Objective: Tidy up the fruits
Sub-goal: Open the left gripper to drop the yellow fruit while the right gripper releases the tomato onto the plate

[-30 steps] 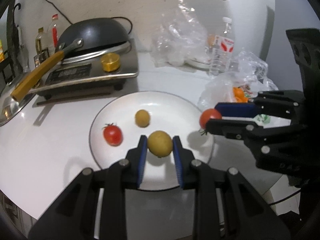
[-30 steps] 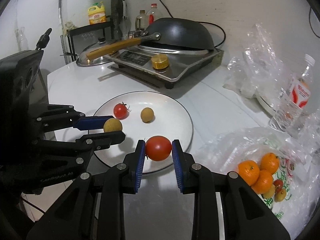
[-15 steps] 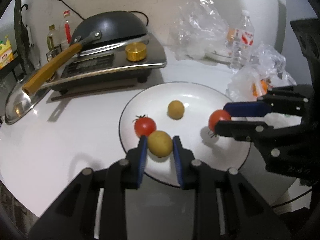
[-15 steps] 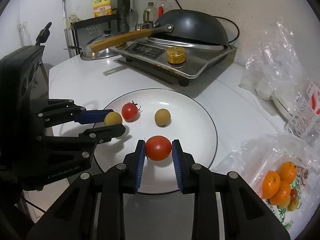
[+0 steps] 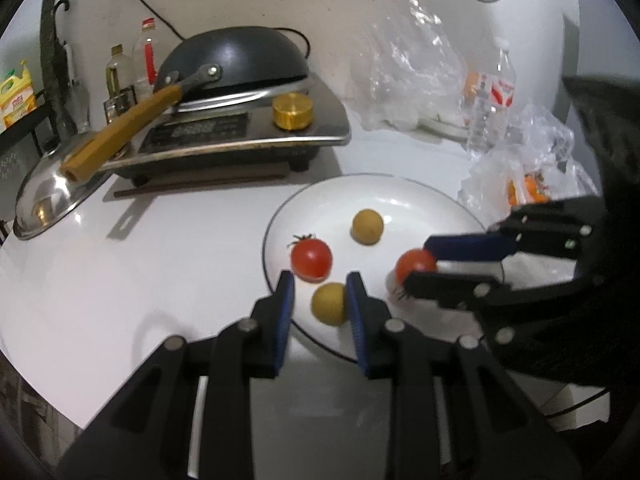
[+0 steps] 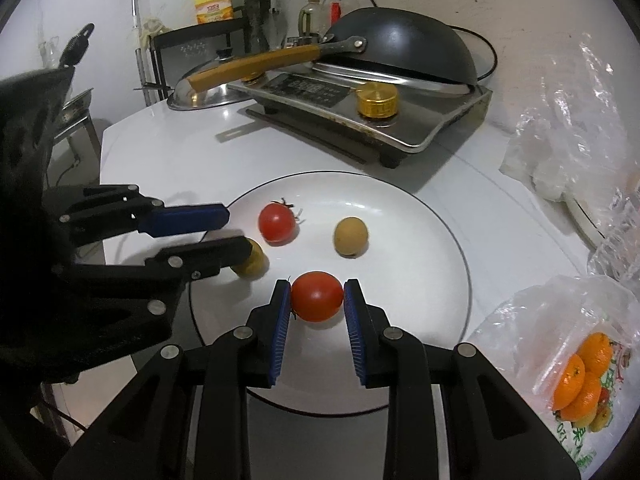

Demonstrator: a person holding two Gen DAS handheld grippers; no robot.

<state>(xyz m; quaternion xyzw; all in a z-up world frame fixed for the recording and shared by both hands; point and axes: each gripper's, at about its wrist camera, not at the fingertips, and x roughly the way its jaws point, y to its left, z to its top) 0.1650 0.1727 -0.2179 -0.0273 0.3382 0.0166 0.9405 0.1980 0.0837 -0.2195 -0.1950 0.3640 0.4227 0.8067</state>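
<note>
Because the fruit is being gathered on the white plate (image 6: 440,240), each tool brings one piece: the right gripper (image 6: 316,300) clamps a red tomato (image 6: 317,297) over the plate's six o'clock edge. At nine o'clock the left gripper (image 5: 320,300) stands slightly apart around a yellow fruit (image 5: 329,303), seemingly letting it go beside the other tomato (image 5: 311,259)

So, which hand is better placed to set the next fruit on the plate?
Right. The right gripper is shut on a tomato just over a bare part of the plate. The left gripper seems to hold nothing: its yellow fruit looks already down by the rim.
</note>
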